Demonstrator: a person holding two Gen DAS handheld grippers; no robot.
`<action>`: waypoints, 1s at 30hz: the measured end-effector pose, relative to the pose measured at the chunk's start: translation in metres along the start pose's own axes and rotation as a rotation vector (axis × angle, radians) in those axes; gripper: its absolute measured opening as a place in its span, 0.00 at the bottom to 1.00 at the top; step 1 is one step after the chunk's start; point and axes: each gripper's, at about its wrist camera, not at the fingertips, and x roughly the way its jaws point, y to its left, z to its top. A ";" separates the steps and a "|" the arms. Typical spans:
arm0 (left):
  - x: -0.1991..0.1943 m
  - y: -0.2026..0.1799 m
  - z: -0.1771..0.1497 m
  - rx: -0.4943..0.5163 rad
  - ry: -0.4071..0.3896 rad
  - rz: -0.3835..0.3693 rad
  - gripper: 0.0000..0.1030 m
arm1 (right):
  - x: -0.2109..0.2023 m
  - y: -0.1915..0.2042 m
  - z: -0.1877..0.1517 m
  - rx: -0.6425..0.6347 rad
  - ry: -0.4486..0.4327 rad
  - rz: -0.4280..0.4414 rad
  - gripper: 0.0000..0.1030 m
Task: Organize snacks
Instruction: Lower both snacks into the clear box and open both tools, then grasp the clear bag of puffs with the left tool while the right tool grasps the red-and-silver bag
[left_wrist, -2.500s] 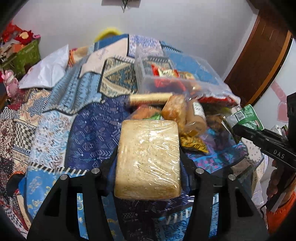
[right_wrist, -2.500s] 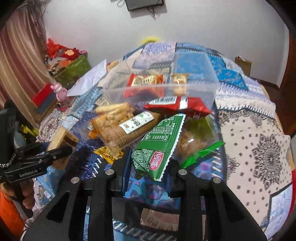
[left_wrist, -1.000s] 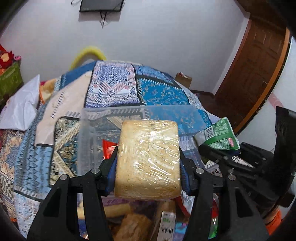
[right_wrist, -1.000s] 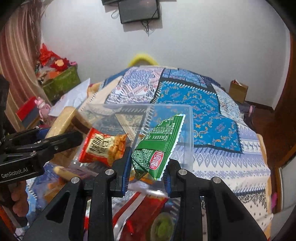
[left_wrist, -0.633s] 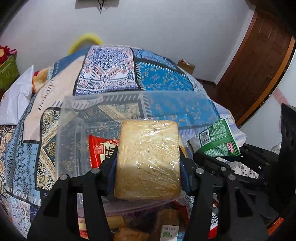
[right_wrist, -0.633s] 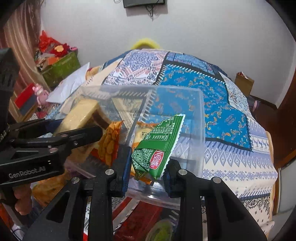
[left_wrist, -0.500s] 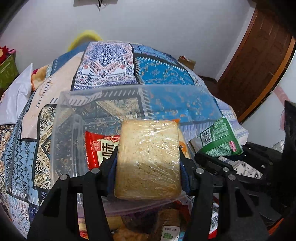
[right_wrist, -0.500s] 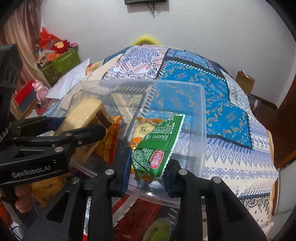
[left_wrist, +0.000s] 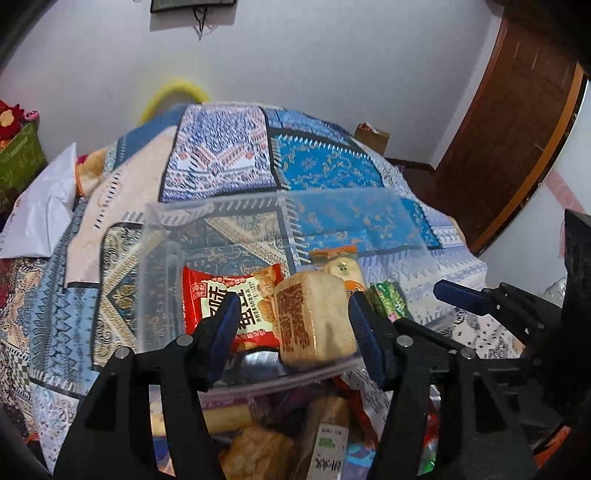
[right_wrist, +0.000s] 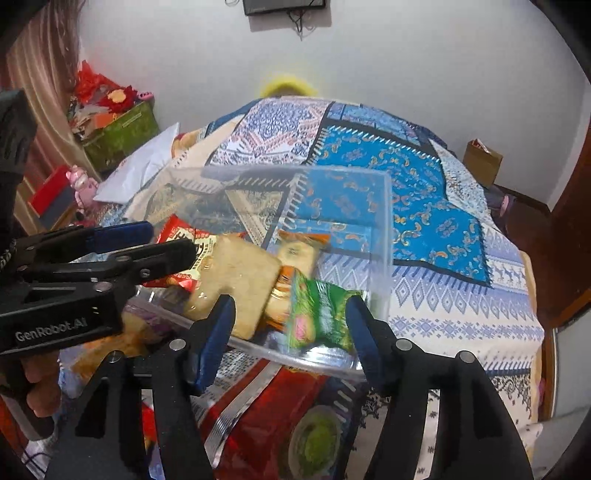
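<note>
Both grippers opened, dropping cake (left_wrist: 314, 321) and green packet (right_wrist: 319, 314) into bin (right_wrist: 384, 236).

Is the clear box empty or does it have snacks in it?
Not empty. The clear box holds a red packet, a tan wrapped block and a green packet.

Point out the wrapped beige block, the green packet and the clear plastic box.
wrapped beige block (left_wrist: 314, 321), left wrist view, middle of its front face.
green packet (right_wrist: 321, 314), right wrist view, centre of the wrapper.
clear plastic box (right_wrist: 384, 236), right wrist view, right wall.

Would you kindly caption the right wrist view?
Both open grippers release a wrapped cake and green packet into the clear box.
</note>
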 end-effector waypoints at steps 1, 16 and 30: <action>-0.006 0.001 0.000 0.000 -0.009 0.002 0.59 | -0.004 0.000 0.000 0.007 -0.006 0.005 0.57; -0.063 0.032 -0.048 0.032 -0.019 0.065 0.65 | -0.040 0.016 -0.014 0.023 -0.073 0.002 0.70; -0.045 0.040 -0.096 0.029 0.052 0.024 0.61 | 0.006 0.049 -0.039 -0.030 0.041 -0.102 0.81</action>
